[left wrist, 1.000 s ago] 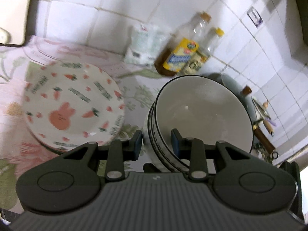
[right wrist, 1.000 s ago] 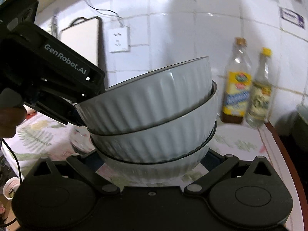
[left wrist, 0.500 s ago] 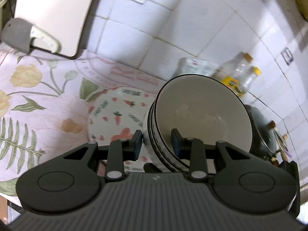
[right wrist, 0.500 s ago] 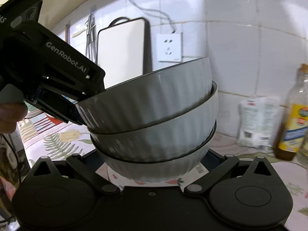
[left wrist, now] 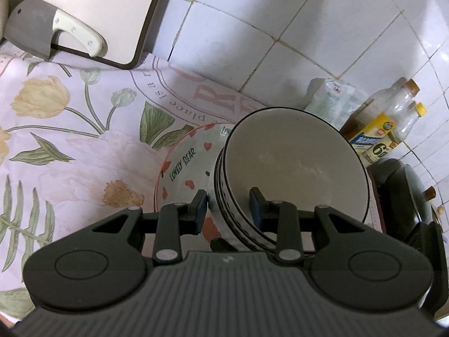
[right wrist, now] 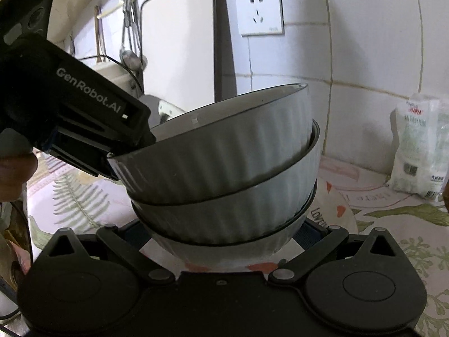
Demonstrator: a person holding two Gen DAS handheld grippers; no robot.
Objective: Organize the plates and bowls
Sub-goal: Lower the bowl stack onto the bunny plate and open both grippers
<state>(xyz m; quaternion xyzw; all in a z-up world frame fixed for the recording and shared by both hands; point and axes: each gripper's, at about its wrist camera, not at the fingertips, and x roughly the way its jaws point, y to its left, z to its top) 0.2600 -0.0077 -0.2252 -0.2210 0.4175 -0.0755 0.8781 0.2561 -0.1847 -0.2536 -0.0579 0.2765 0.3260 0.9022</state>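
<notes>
Stack of bowls [left wrist: 291,174] pinched at its rim by narrowly parted left gripper [left wrist: 228,206], cradled underneath between wide right gripper [right wrist: 224,233] jaws for steadiness above patterned plate [left wrist: 185,168].

bowls [right wrist: 224,168]: glossy ribbed ceramic | wall tiles [left wrist: 280,14]: glossy, smooth | tablecloth [left wrist: 70,140]: matt printed cloth | bottles [left wrist: 393,112]: clear plastic

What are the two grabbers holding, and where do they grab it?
Both hold one stack of three ribbed bowls. The left gripper pinches its rims; the right gripper clasps the bottom bowl's sides.
</notes>
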